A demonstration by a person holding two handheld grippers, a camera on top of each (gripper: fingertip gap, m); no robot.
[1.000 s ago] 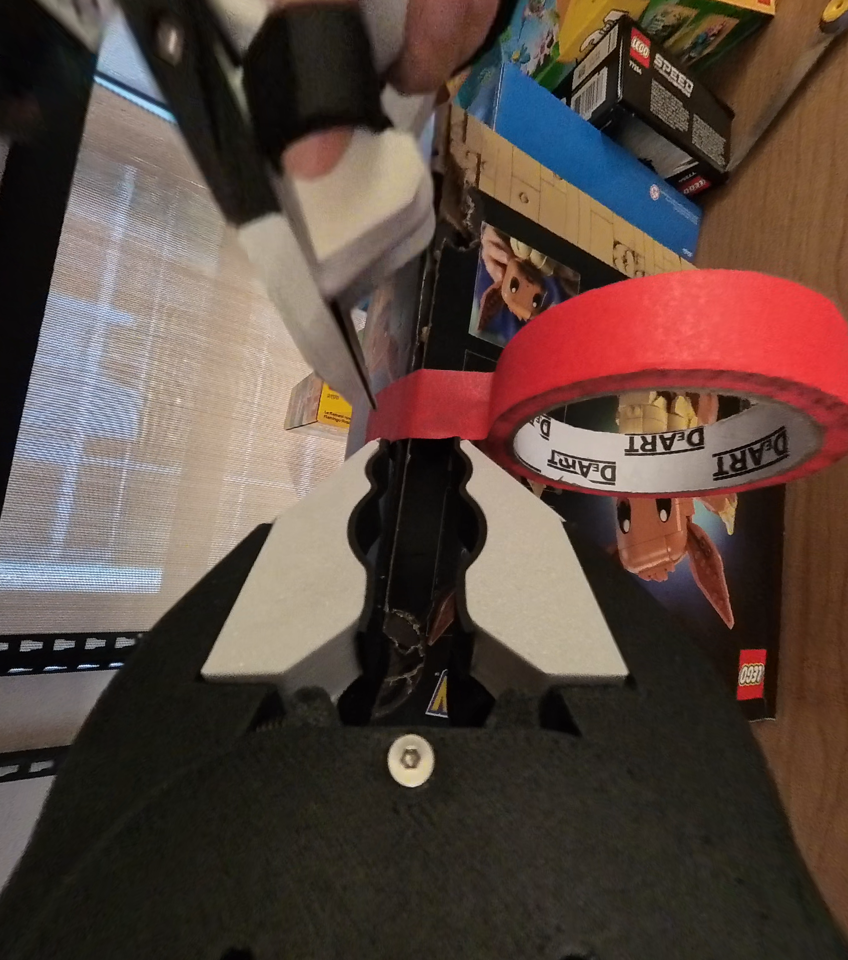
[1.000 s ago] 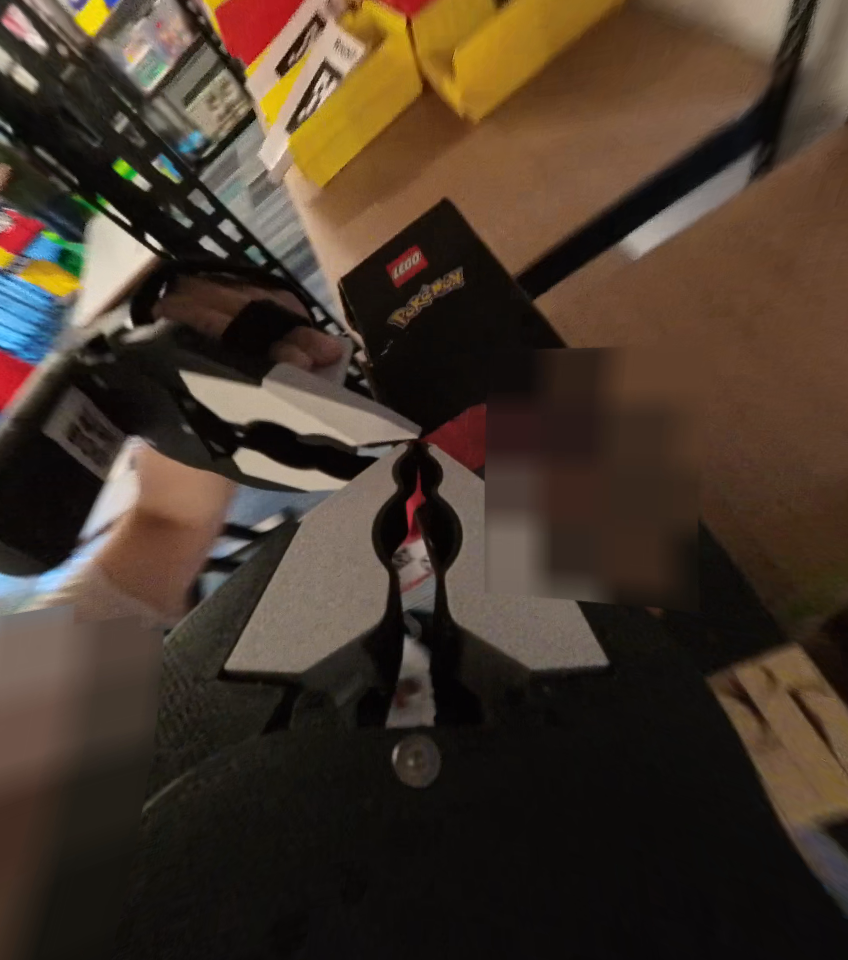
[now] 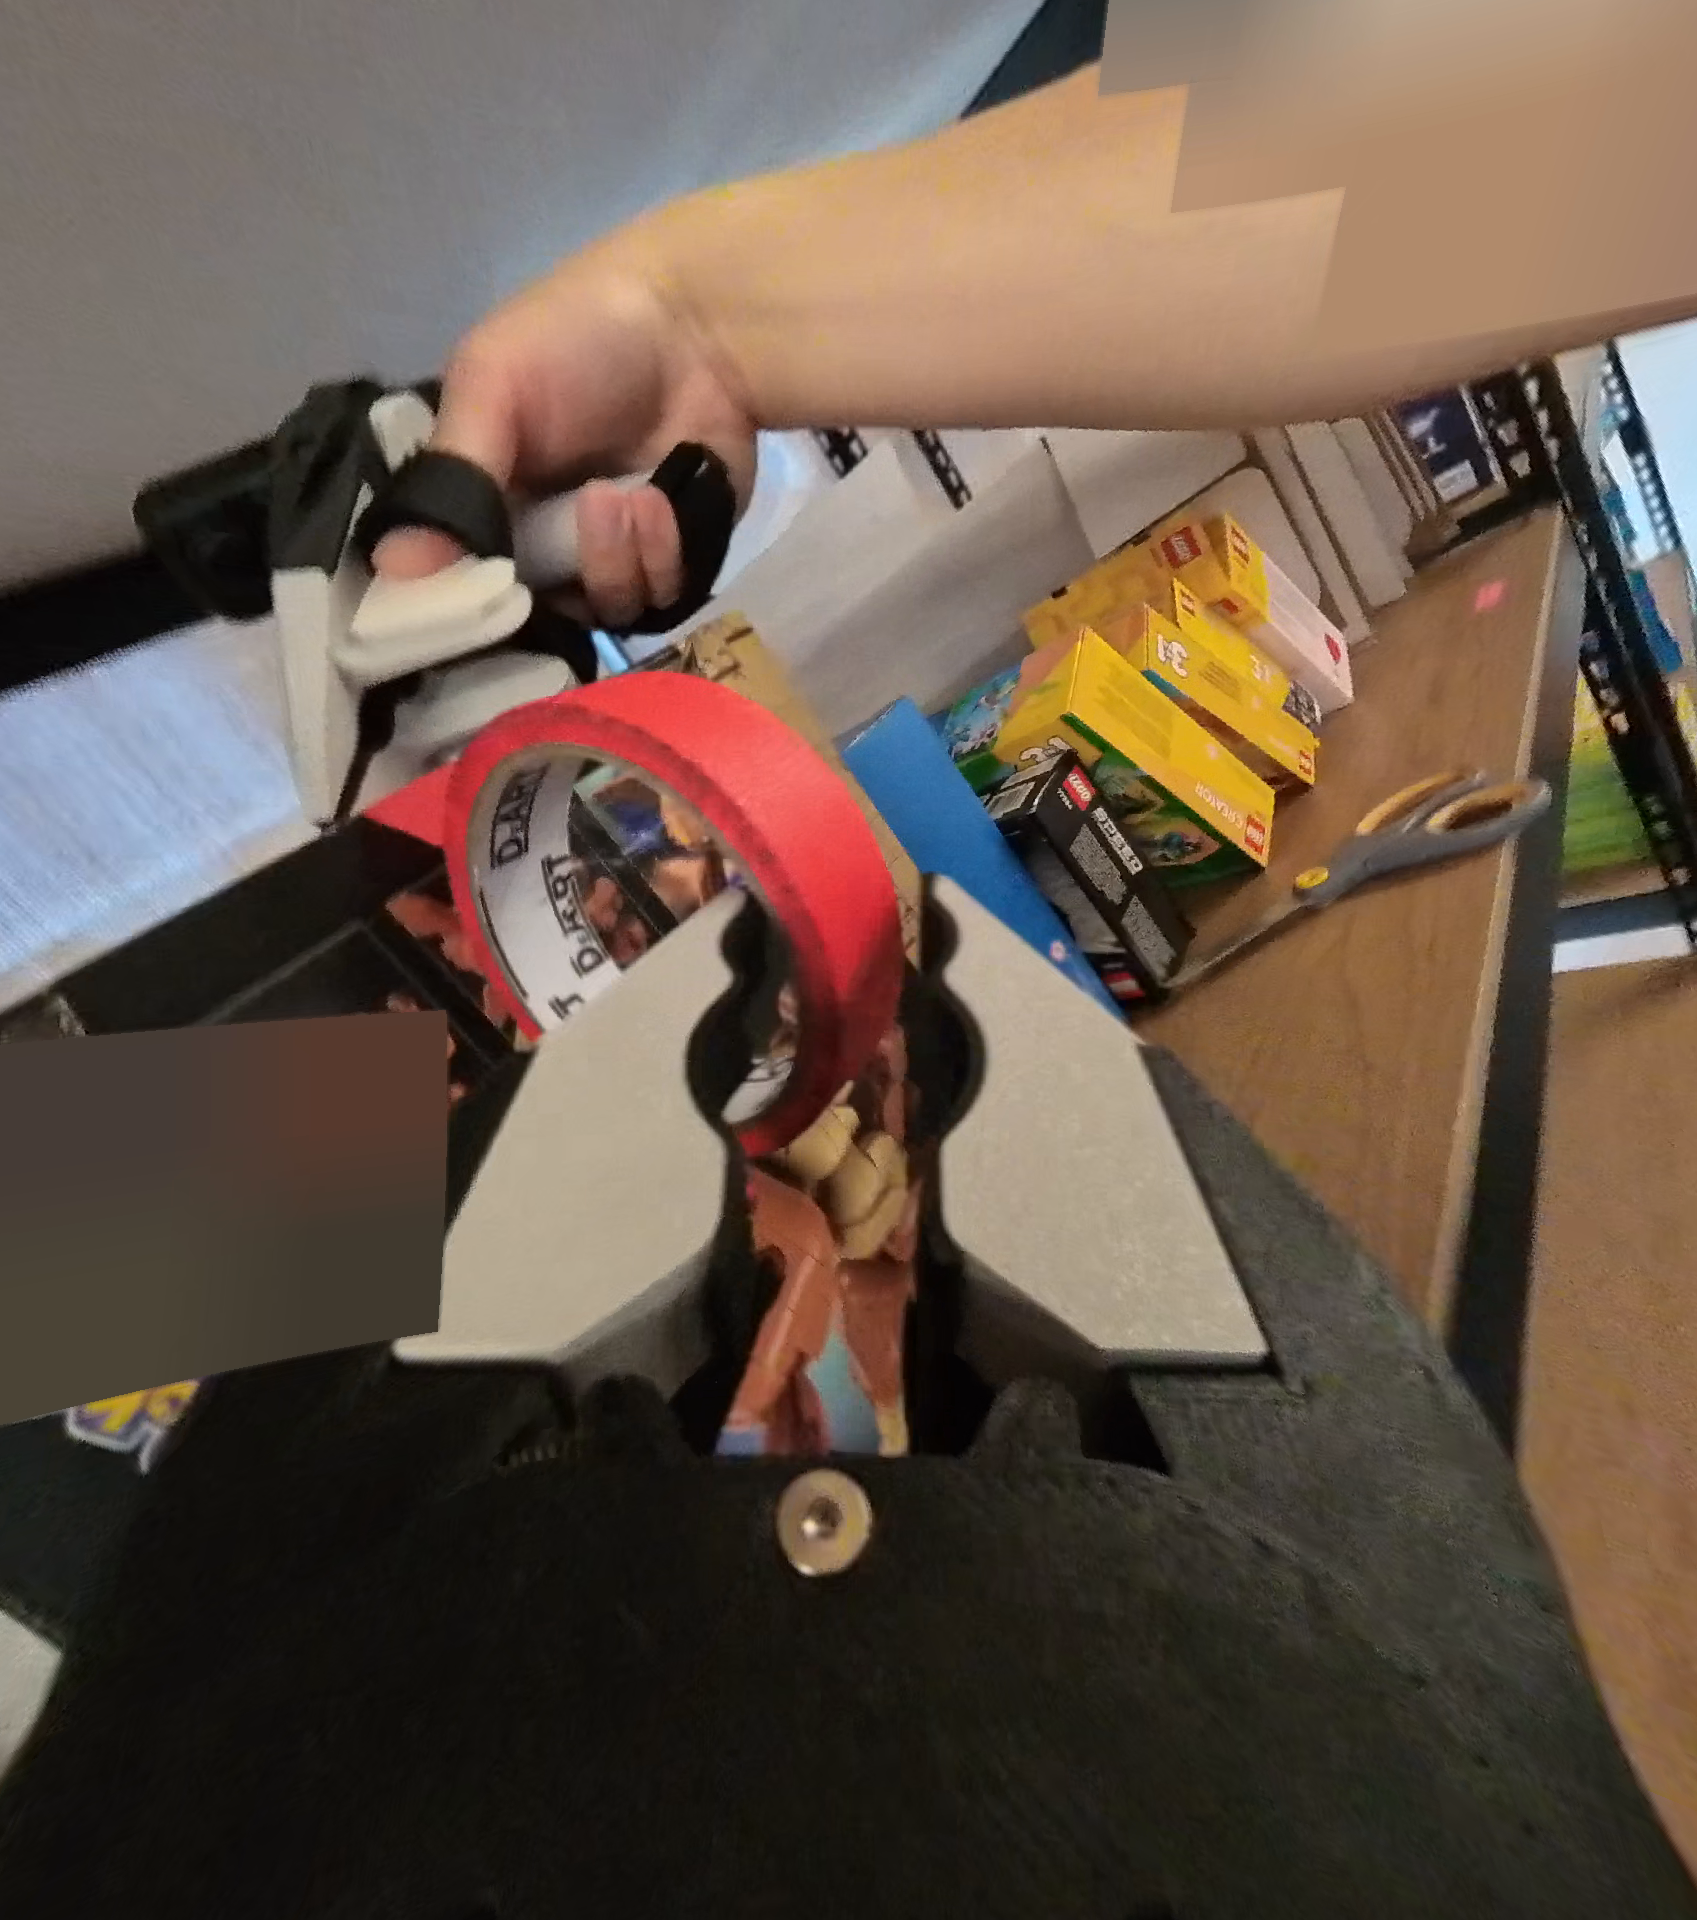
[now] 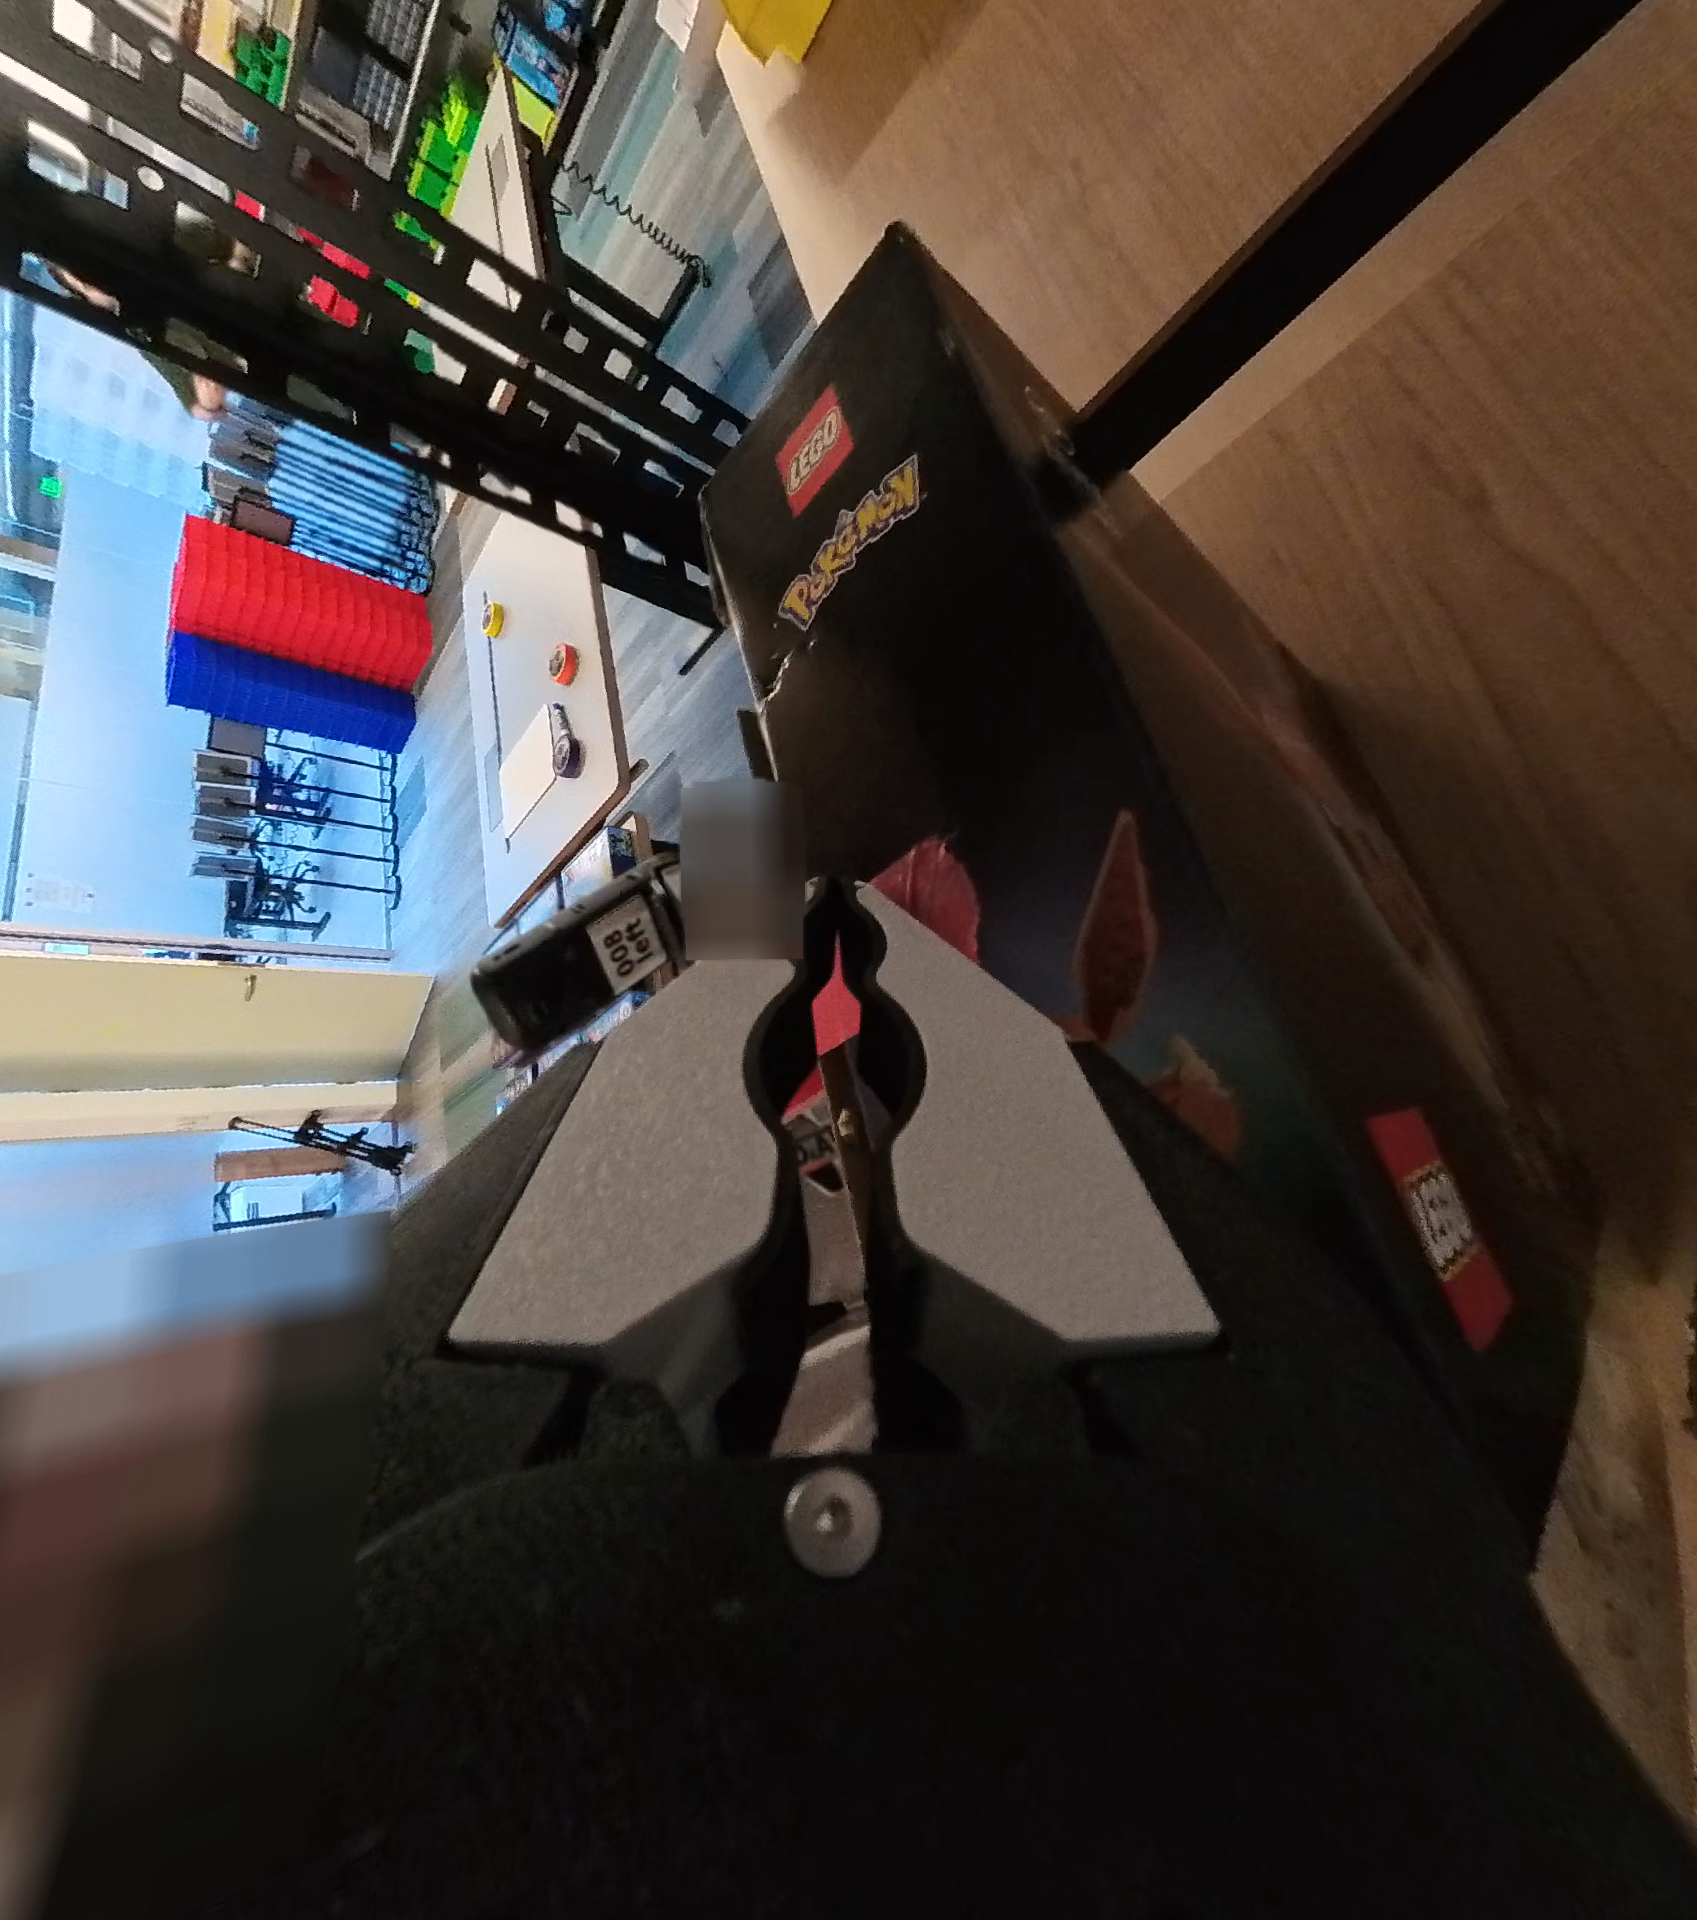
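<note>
My left gripper (image 3: 833, 899) is shut on the wall of a red masking tape roll (image 3: 719, 790), which stands on edge between its fingers. The roll's free end (image 3: 402, 816) runs left to my right gripper (image 3: 340, 805), held by a hand (image 3: 595, 416). In the right wrist view my right gripper (image 4: 836, 894) is shut on that red strip (image 4: 833, 1003). Both grippers hover over a black toy box (image 4: 979, 623) lying on a wooden shelf (image 4: 1446, 520). The box also shows in the left wrist view (image 3: 304, 935).
Stacked yellow, black and blue toy boxes (image 3: 1156, 727) and grey scissors (image 3: 1415, 831) lie farther along the wooden shelf (image 3: 1343, 987). A black rack post (image 3: 1654, 675) edges it. Beyond are a black perforated rack (image 4: 356, 343), a white table with tape rolls (image 4: 532, 675), and red and blue bins (image 4: 293, 644). The gap from one gripper's tips to the other's is roughly 12 centimeters.
Both views have swung round. The roll, which hung beyond my left fingertips, now sits with its wall between them. My right gripper still pinches the red strip.
</note>
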